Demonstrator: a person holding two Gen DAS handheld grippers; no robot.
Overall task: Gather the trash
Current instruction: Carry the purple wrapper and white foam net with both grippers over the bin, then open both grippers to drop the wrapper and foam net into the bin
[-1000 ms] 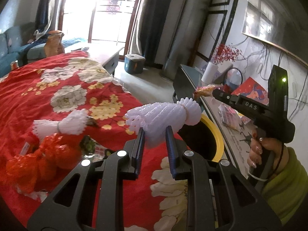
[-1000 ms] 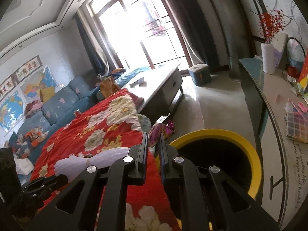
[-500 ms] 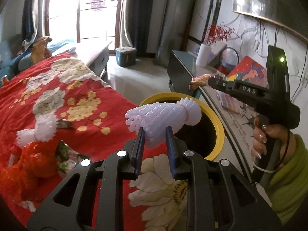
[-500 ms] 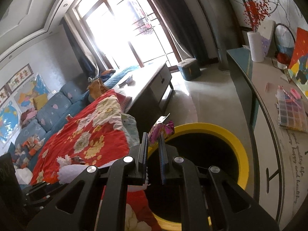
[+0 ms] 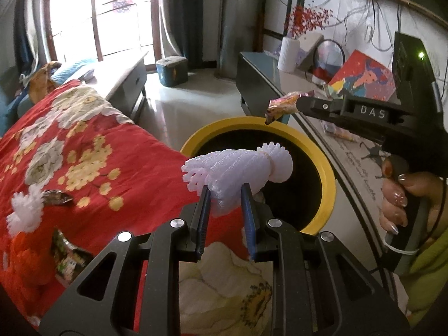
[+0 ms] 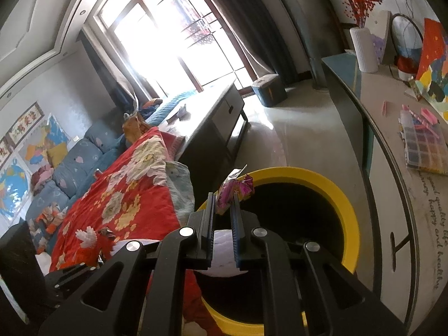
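The left gripper [image 5: 224,196] jaws clench a white foam fruit net [image 5: 238,168] and the right gripper [image 6: 223,204] jaws pinch a pink candy wrapper [image 6: 235,189], both now swung from the red floral bedspread [image 5: 84,145] to over the yellow-rimmed bin [image 5: 327,196] at centre frame, so I judge release comes next.

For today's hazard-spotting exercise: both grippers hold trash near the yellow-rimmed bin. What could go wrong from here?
1. The white foam net in the left gripper hangs near the bin's yellow rim by the red blanket; released now, it might land outside.
2. The candy wrapper in the right gripper is light and may drift.
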